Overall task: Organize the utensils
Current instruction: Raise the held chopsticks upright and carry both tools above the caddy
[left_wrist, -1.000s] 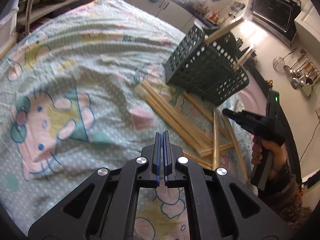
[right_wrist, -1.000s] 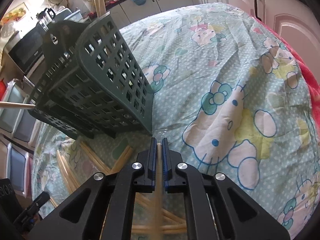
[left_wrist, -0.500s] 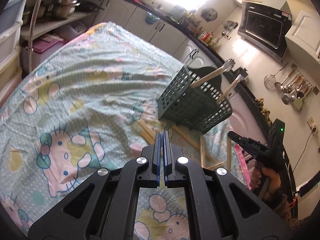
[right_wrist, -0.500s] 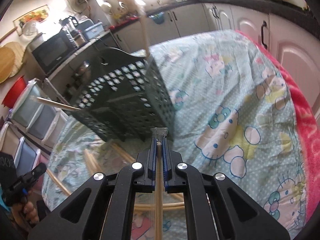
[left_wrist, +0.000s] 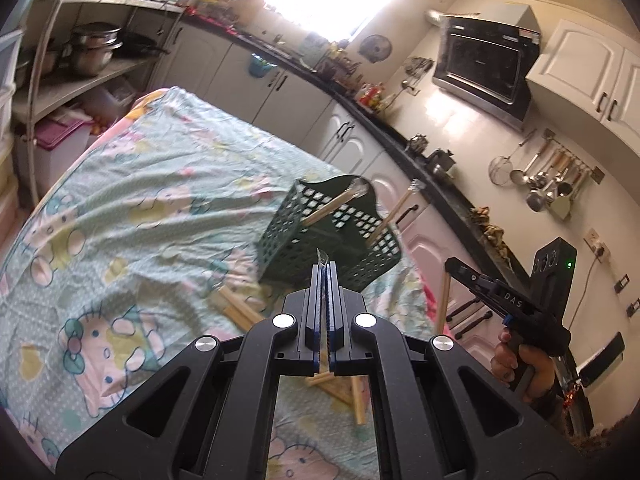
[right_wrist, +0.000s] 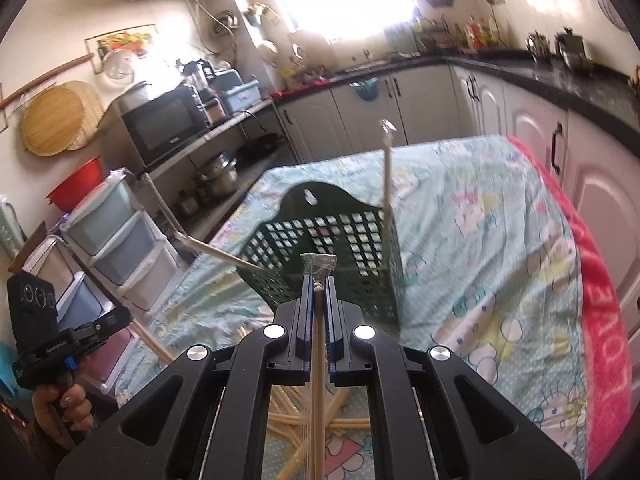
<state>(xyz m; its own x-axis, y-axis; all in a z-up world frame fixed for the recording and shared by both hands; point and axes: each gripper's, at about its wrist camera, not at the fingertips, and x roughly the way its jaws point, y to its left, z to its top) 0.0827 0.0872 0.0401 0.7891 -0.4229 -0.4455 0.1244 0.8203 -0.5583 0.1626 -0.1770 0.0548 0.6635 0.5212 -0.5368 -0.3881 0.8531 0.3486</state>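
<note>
My right gripper [right_wrist: 318, 280] pinches one wooden stick [right_wrist: 317, 384] between its pads; the stick runs back along the fingers toward the camera, and a clear plastic-wrapped tip pokes out just past the fingertips. In my left view that gripper [left_wrist: 460, 268] is held in a hand [left_wrist: 520, 364] off the table's right edge, the stick [left_wrist: 443, 300] hanging down from it. My left gripper [left_wrist: 325, 266] has its fingers pressed together, with a sliver of clear plastic showing at the tips; I cannot tell whether it grips anything more. In the right view the left gripper [right_wrist: 100, 324] sits low at the left, held in a hand [right_wrist: 64, 404]. Just beyond both grippers stands a dark green lattice basket [left_wrist: 320, 236], tilted on the cloth [left_wrist: 132, 208]. Two sticks already lean out of it: one [right_wrist: 386, 172] rises nearly upright at its right corner, another [right_wrist: 216, 250] slants out to the left. More sticks lie loose in a pile [right_wrist: 304, 420] on the cloth, below the grippers and near the basket's base. The cloth is pale green with cartoon cats. Kitchen cabinets [right_wrist: 400, 104] and a microwave [right_wrist: 164, 120] stand behind.
</note>
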